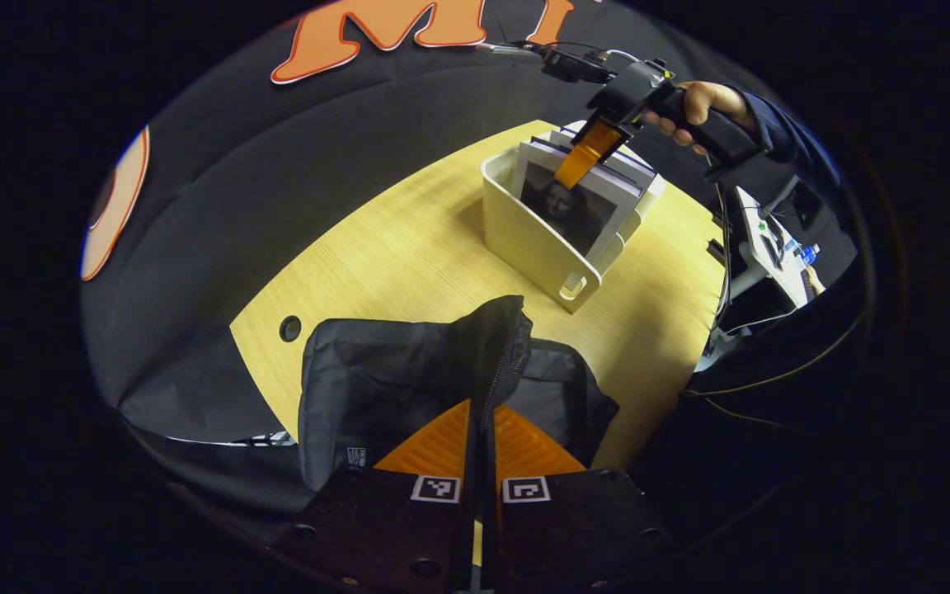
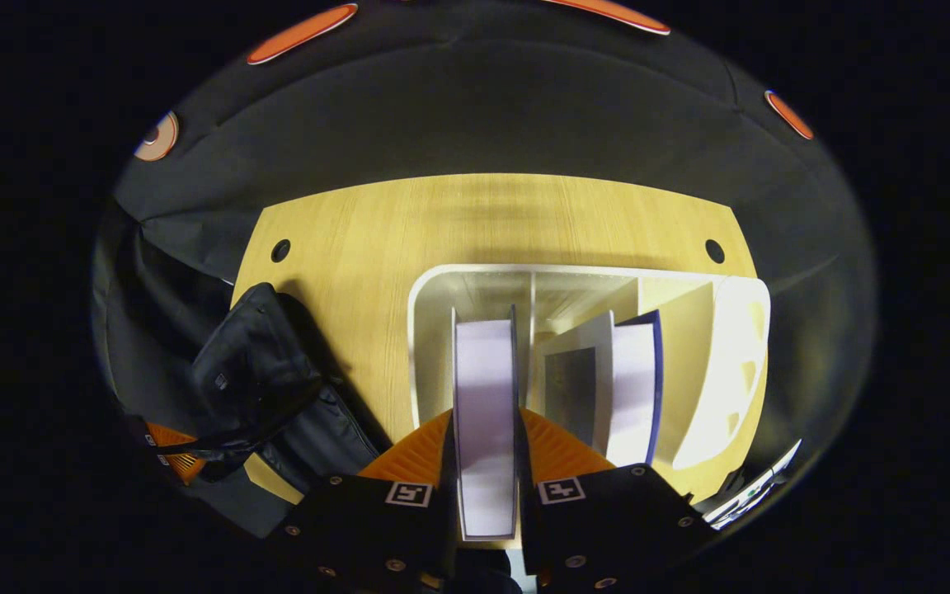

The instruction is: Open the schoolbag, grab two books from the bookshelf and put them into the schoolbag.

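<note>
Schoolbag (image 1: 442, 371) sits at the near left of the table (image 1: 409, 239), dark and slumped. The left gripper (image 1: 482, 429) has its jaws closed on the raised zipper edge of the bag's flap, holding it up so the mouth stays parted. In the right gripper view the bag (image 2: 261, 388) lies at the left, beside the shelf.

Farther right, the white bookshelf (image 1: 537, 247) stands upright on the table with several books in it, the front one showing a portrait cover (image 1: 567, 210). A hand (image 1: 693, 107) holds the right gripper (image 1: 586, 153) down over the tops of the books.

Seen from the right gripper (image 2: 485, 445) itself, its jaws are gripping one white book (image 2: 485, 396) by its top edge, one finger on each face. That book stands in the left compartment of the bookshelf (image 2: 425, 330); more books (image 2: 615, 388) lean in the compartment to its right.

By my reading, the bag is open and the first book is being taken. The next move calls for a straight lift clear of the shelf walls, then a carry leftward to the held-open mouth.

The left gripper view gives the whole layout and the portrait cover; the right gripper view gives the dividers inside the shelf and the grip on the book.
</note>
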Demonstrator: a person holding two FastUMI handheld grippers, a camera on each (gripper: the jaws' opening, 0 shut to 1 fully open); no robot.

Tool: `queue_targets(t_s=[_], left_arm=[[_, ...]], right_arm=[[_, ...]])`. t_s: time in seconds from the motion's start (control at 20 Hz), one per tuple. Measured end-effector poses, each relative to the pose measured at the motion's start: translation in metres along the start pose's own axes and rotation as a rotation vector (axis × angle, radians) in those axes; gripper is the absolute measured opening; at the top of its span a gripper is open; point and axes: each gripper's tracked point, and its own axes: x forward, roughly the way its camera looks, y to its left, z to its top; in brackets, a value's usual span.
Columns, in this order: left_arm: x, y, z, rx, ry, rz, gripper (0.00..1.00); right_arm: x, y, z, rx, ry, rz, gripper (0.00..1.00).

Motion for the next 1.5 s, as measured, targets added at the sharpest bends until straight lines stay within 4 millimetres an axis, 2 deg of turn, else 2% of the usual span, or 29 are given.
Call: queue_targets(t_s=[0.15,0.45,0.7,0.85,1.0,1.15,1.25,1.45,1.5], left_arm=[[0.001,0.000,0.000,-0.002,-0.003,-0.002,0.05],[0.002,0.001,0.001,-0.003,-0.018,-0.007,0.05],[-0.001,0.003,0.000,0.019,-0.023,-0.008,0.05],[0.000,0.001,0.001,0.021,-0.023,-0.016,0.05],[-0.001,0.002,0.001,0.029,-0.021,-0.022,0.05],[-0.002,0.001,0.003,0.049,-0.022,-0.030,0.05],[-0.003,0.004,0.003,0.062,-0.025,-0.027,0.05],[-0.004,0.007,0.006,0.076,-0.028,-0.030,0.05],[-0.004,0.007,0.006,0.082,-0.027,-0.029,0.05]], right_arm=[[-0.014,-0.005,0.004,0.008,-0.037,-0.017,0.29],[-0.070,-0.009,0.006,0.048,-0.130,0.028,0.25],[-0.129,-0.004,-0.010,0.080,-0.221,0.093,0.25],[-0.157,0.002,-0.024,0.098,-0.280,0.133,0.26],[-0.177,0.008,-0.041,0.125,-0.328,0.172,0.25],[-0.187,0.019,-0.057,0.165,-0.356,0.213,0.26],[-0.186,0.029,-0.071,0.206,-0.366,0.246,0.26],[-0.161,0.052,-0.101,0.323,-0.341,0.347,0.25],[-0.157,0.057,-0.114,0.347,-0.332,0.376,0.25]])
